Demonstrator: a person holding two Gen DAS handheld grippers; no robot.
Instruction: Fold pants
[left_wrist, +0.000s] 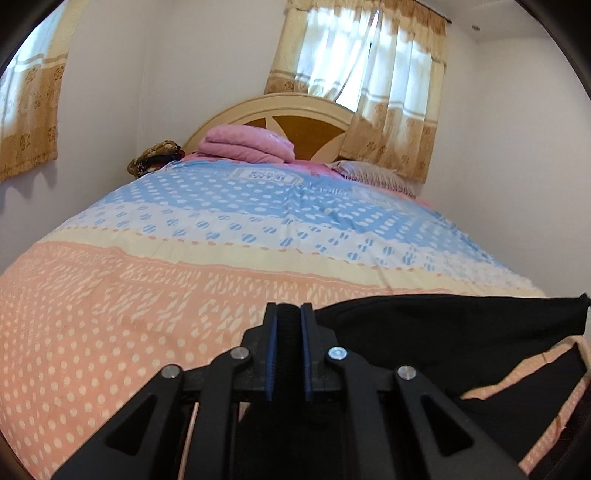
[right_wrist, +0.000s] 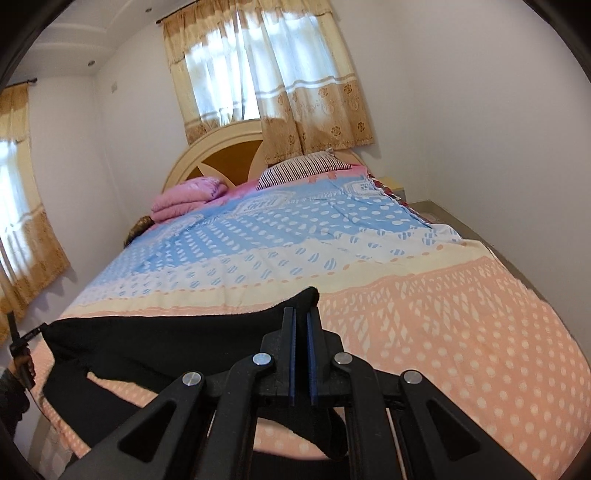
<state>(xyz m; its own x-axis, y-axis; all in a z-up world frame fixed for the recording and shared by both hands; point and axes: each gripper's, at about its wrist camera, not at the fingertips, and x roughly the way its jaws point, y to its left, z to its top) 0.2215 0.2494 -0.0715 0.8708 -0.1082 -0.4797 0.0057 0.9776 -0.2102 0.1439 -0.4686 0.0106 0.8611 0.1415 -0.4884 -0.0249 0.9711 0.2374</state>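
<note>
The black pants (left_wrist: 443, 321) hang stretched between my two grippers, lifted above the bedspread (left_wrist: 147, 295). In the left wrist view, my left gripper (left_wrist: 289, 310) is shut on one end of the top edge, with black cloth showing between its blue pads. From there the cloth runs right to the frame's edge. In the right wrist view, my right gripper (right_wrist: 301, 312) is shut on the other corner of the pants (right_wrist: 166, 332), which pokes up just behind its fingers. The taut edge runs left to the left gripper (right_wrist: 27, 336), held by a hand (right_wrist: 22, 365). The lower part of the pants sags onto the bed.
The bed's patterned peach, cream and blue bedspread (right_wrist: 443, 314) stretches ahead. At the headboard (left_wrist: 295, 110) lie a folded pink blanket (left_wrist: 247, 144) and a striped pillow (right_wrist: 299, 168). Curtained windows are behind. A wall runs along the bed's right side.
</note>
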